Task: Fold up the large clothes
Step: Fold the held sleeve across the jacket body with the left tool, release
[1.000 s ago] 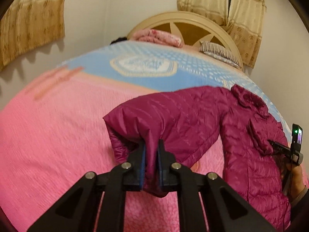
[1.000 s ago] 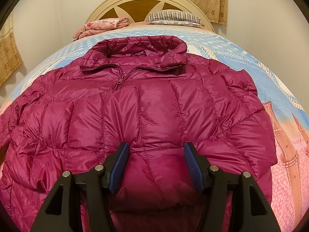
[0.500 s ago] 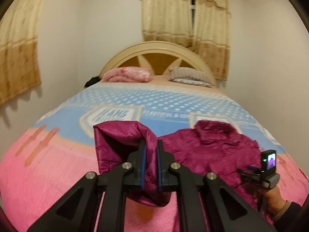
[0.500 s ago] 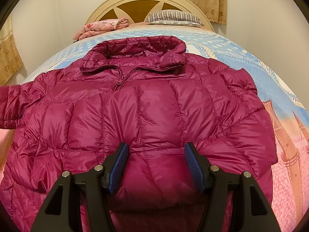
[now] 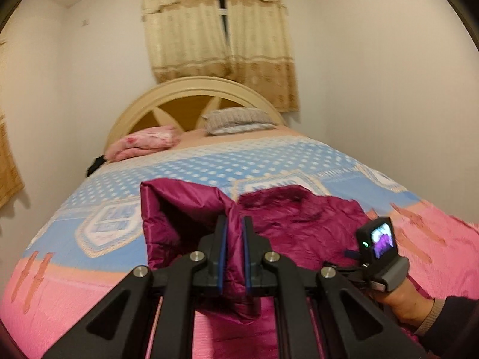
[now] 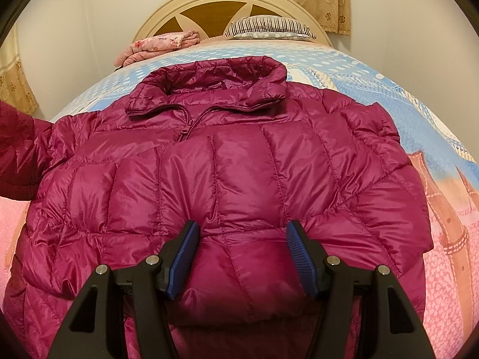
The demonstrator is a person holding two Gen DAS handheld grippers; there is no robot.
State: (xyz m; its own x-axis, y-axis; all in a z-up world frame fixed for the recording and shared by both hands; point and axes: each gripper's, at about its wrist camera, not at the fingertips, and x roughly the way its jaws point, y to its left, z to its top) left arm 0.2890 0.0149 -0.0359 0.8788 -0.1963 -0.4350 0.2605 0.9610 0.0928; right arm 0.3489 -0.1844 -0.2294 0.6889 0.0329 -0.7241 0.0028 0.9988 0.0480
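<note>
A magenta quilted puffer jacket (image 6: 239, 173) lies face up on the bed, collar toward the headboard; it also shows in the left wrist view (image 5: 305, 224). My left gripper (image 5: 234, 224) is shut on the jacket's left sleeve (image 5: 179, 218) and holds its cuff end lifted above the bed. In the right wrist view that sleeve (image 6: 18, 155) rises at the left edge. My right gripper (image 6: 242, 233) is open, its blue pads resting on the jacket's lower front, one on each side of a quilted panel. The right gripper's body and the hand holding it (image 5: 386, 257) show in the left wrist view.
The bed has a pink and blue patterned cover (image 5: 74, 284). A folded pink blanket (image 6: 158, 45) and a striped pillow (image 6: 269, 27) lie at the cream headboard (image 5: 191, 92). Curtains (image 5: 221, 30) hang behind; walls stand close on both sides.
My left gripper has lifted the sleeve up off the bed and swung it toward the jacket's body. The right gripper has stayed open on the jacket's lower front.
</note>
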